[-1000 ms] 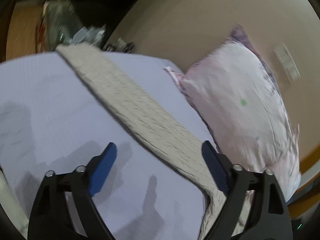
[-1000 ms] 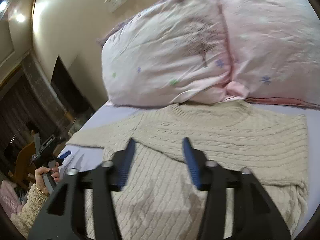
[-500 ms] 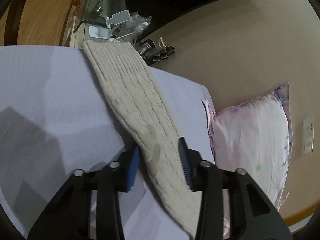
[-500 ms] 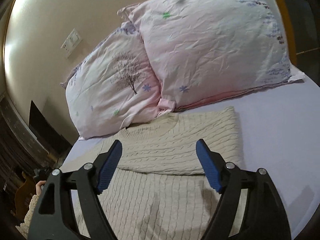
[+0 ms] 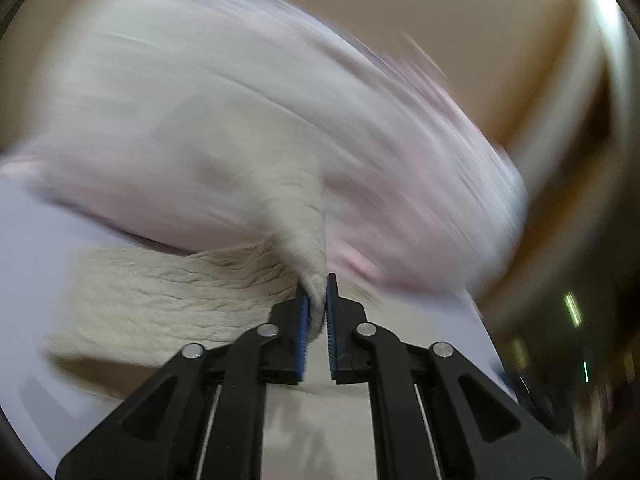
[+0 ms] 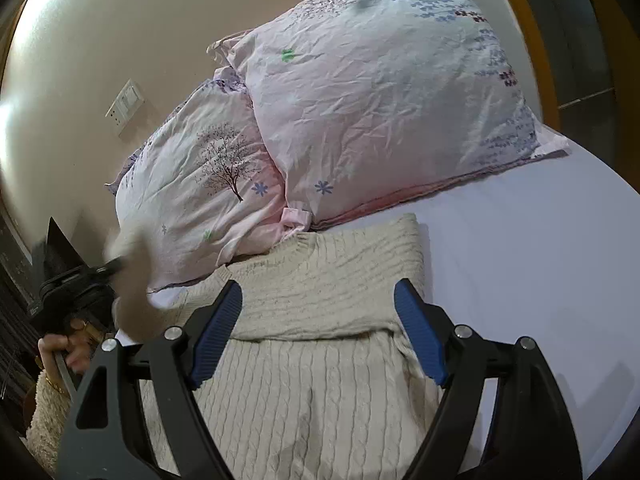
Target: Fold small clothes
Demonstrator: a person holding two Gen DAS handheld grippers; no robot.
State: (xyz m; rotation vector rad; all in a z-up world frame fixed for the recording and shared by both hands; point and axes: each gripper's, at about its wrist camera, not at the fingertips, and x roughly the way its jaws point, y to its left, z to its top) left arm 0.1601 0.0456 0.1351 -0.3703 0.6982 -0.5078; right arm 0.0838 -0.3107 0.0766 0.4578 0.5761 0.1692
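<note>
A cream cable-knit sweater (image 6: pixel 304 384) lies flat on the pale bed sheet, its collar toward the pillows and its right sleeve folded across the chest. My left gripper (image 5: pixel 317 300) is shut on the sweater's left sleeve (image 5: pixel 298 216) and holds it lifted off the bed; the left wrist view is blurred by motion. In the right wrist view the left gripper (image 6: pixel 114 266) is at the far left with the raised sleeve (image 6: pixel 134 280) hanging from it. My right gripper (image 6: pixel 320 336) is open and empty, hovering above the sweater's chest.
Two pink patterned pillows (image 6: pixel 360 92) lean against the beige wall (image 6: pixel 120 20) behind the sweater. Bare lilac sheet (image 6: pixel 540 260) lies to the right. A wooden bed frame (image 6: pixel 536 40) curves at the far right. A wall switch plate (image 6: pixel 125 102) is at the left.
My left gripper has shut on the left sleeve and swung it up and toward the sweater's body. My right gripper has opened wider and drawn back slightly.
</note>
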